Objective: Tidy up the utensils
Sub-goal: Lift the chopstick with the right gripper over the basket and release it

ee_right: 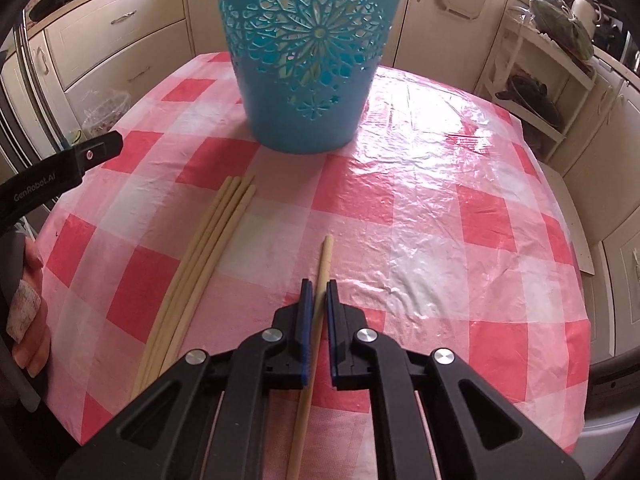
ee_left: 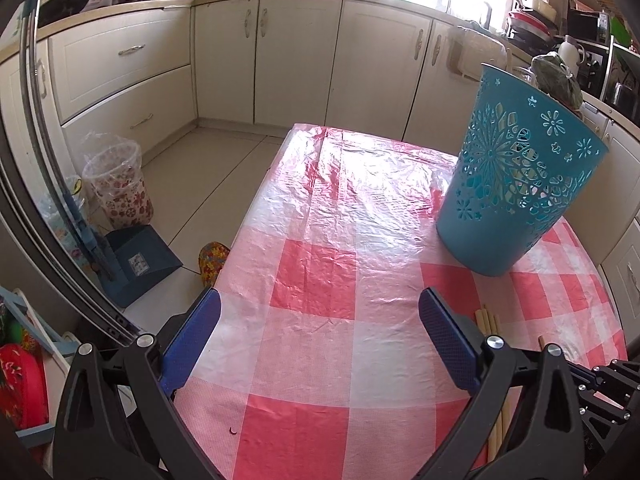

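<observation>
Here, in the left wrist view, the left gripper (ee_left: 320, 332) hangs released, its blue pads set wide apart with nothing between them, over the checked tablecloth (ee_left: 312, 280). The blue basket (ee_left: 516, 184) stands upright ahead and to the right of this claw, well apart from it. Through its cut-out wall nothing can be made out inside, so whether any utensil has been stowed cannot be told. Short ends of the loose chopsticks (ee_left: 489, 318) show on the near side of the basket, just beside the right-hand pad.

In the right wrist view, the right gripper (ee_right: 316, 292) is clenched around a single chopstick (ee_right: 325, 258), whose free end points toward the basket (ee_right: 304, 72) but stops well short of it. Whether this stick is lifted or resting on the cloth cannot be told. Four more chopsticks (ee_right: 212, 240) lie in a bundle nearer the camera than the basket, left of the held one. By my judgement the job is near its beginning: one stick grasped, four left.
</observation>
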`<state>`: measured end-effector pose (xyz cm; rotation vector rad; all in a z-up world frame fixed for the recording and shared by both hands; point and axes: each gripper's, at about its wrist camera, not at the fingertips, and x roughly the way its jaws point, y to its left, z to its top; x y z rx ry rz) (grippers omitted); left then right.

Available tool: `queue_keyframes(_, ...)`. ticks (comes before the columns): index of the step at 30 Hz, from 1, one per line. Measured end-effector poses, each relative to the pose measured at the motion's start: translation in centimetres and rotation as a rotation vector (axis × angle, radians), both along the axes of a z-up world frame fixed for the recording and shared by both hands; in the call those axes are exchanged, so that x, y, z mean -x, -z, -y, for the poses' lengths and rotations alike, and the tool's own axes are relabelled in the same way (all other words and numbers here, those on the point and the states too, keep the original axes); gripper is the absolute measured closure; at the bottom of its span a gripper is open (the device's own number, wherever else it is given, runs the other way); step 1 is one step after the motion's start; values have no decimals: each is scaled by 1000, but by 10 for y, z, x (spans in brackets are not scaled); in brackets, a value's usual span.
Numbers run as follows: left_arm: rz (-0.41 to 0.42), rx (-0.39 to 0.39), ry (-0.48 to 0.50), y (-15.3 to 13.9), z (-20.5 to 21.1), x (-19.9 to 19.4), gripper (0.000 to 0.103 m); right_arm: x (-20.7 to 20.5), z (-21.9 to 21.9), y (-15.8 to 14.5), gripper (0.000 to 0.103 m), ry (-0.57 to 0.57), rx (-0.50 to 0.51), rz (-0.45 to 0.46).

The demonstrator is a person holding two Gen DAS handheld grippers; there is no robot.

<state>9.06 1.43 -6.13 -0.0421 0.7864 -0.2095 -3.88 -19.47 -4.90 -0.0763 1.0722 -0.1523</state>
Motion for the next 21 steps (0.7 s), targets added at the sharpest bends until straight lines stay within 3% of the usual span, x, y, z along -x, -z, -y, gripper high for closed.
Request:
queue_keyframes(5,-7,8,-3,1,-3,-2,8,6,2,-1,97,28,-27,29)
queue_keyframes(12,-11,12,-4,2,-4,-2,8,21,27,-8,97,120,-227,115)
queue_keyframes(16,-12,14,-4,3,-3,-2,8,30,39,-39,97,143,-355,246)
queue_keyframes(21,-17,14,-1,4,-3,-3,8,21,42,-99,97,129,-443,436)
